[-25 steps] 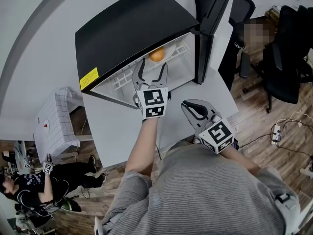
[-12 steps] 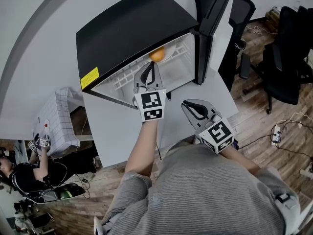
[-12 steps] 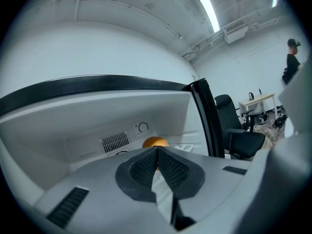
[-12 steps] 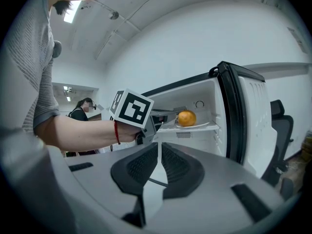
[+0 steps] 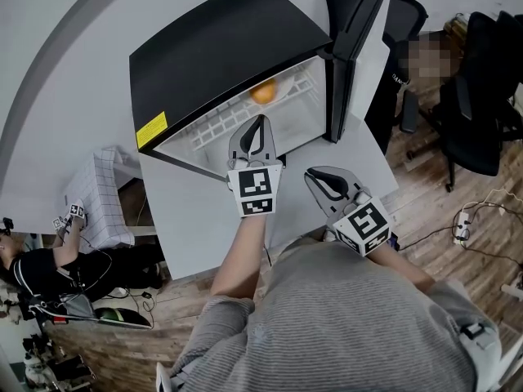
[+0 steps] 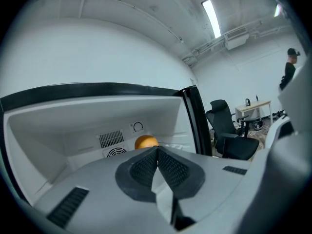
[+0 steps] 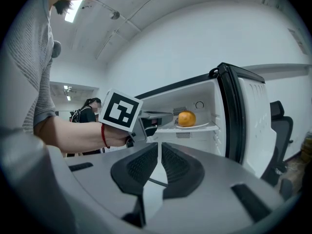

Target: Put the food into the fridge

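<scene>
Orange (image 5: 262, 91): sits on a plate (image 7: 192, 126) on the upper shelf (image 7: 195, 128) inside the fridge (image 5: 221, 47), towards the far wall, touched by neither tongs.
Left tongs (image 5: 261, 121): clenched tip to tip with nothing between them, held at the mouth of the fridge and pointing straight in; the orange lies dead ahead and a little above, well apart from the tips.
Right tongs (image 5: 313, 173): also closed and empty, lower and nearer the person, over the worktop (image 5: 188, 211), aimed at the open fridge.
Door (image 5: 353, 39): stands wide open at the right of the fridge, its free edge pointing towards the person.
Deciding relation: the food looks placed, so what is left is likely shutting the door, which lies right of both tongs; the right tongs look nearer its edge.
</scene>
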`<state>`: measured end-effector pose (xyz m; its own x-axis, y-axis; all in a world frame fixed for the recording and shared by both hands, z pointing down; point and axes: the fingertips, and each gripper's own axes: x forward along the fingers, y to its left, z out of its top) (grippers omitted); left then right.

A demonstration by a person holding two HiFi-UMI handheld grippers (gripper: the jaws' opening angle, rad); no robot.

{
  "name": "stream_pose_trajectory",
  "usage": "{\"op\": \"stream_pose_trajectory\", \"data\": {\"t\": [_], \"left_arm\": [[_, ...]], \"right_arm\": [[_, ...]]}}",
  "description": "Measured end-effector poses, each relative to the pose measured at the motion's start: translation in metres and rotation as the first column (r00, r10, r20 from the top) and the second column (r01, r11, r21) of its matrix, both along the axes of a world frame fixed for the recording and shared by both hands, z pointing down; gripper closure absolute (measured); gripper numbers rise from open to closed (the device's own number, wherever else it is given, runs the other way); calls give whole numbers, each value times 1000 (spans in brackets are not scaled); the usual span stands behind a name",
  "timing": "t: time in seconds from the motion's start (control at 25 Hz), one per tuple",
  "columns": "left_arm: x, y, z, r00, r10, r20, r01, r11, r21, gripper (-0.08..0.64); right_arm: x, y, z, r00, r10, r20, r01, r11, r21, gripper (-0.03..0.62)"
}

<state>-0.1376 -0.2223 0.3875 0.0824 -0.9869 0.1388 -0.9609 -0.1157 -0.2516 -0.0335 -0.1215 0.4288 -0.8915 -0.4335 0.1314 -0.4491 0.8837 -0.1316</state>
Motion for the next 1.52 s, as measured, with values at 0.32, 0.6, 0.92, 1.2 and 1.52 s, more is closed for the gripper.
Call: {"op": "stream_pose_trajectory", "data": {"t": [0.32,0.6,0.92,1.2,1.52], "left_arm": [[20,31,10,996,61,-59,-61,998,3,549],[38,55,23,991,97,-91,-100,994,-31,549],[44,71,45,989,99,-110,-109,990,-92,549],[67,92,65,984,126,-126,-145,978,-153,549],[97,109,78,970,170,-171,-197,968,-153,549]], "right_arm": [[2,1,5,1000,-6,-2,6,1000,-13,578],[4,2,9,1000,-19,-6,19,1000,-18,578],[4,5,7,999,-41,-1,41,999,-10,578],[10,5,9,999,-44,-7,44,999,-5,578],[16,7,10,999,-42,-15,42,999,24,578]]}}
